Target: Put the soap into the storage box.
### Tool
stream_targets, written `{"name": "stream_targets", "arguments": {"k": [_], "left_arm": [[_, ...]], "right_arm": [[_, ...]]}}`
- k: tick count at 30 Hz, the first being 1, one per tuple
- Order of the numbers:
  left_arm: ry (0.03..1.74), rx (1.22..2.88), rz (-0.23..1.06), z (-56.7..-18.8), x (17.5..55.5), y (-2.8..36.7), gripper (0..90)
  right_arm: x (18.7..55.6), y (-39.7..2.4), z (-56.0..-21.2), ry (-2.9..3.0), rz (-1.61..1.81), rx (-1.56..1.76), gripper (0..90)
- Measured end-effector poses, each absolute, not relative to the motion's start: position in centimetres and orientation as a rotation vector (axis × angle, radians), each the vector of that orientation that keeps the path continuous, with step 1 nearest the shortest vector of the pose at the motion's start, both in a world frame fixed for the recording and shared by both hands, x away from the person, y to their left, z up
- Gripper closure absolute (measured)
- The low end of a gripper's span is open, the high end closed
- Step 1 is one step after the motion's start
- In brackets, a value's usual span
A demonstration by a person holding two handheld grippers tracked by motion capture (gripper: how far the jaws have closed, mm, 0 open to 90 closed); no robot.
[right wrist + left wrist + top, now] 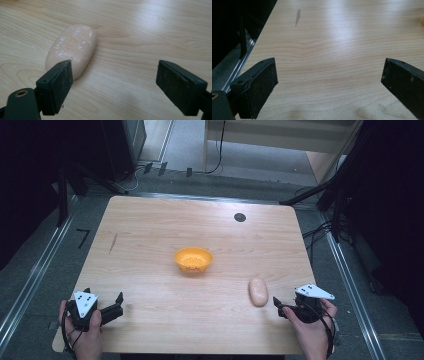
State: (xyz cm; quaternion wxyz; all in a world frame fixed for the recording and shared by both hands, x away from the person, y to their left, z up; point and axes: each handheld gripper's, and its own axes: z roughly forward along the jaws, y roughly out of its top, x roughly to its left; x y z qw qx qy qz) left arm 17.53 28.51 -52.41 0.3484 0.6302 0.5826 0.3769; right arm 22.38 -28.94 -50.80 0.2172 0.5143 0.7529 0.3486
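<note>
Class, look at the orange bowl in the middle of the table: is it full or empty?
Empty. From the high view, the orange bowl shows only its bare inside; the soap bar lies outside it on the table.

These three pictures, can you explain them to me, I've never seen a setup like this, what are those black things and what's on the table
No robot here: a person holds a hand-operated two-jaw gripper in each hand. The high view looks down on a light wooden table. The left gripper shows at the lower left, the right gripper at the lower right.

The other two pictures come from cameras riding on the grippers, looking along their black jaws. The left gripper's jaws stand wide apart over bare wood.

On the table sit a small orange plastic bowl near the middle and a pale peach oval bar of soap in front of the right gripper. In the right gripper view the soap lies just beyond the left-hand jaw, not between the jaws. Nothing is held.
</note>
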Motion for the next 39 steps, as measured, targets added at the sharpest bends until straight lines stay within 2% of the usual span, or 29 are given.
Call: {"name": "stream_targets", "arguments": {"k": [9,39], "left_arm": [[1.514,1.623,0.966,-52.4,17.6,28.6,0.8],[1.523,1.618,0.955,-52.4,17.6,28.7,0.8]], "right_arm": [[23.6,-27.6,-50.5,2.141,0.865,1.493,16.6],[25.6,-22.8,-50.3,2.165,0.899,1.567,16.9]]}}
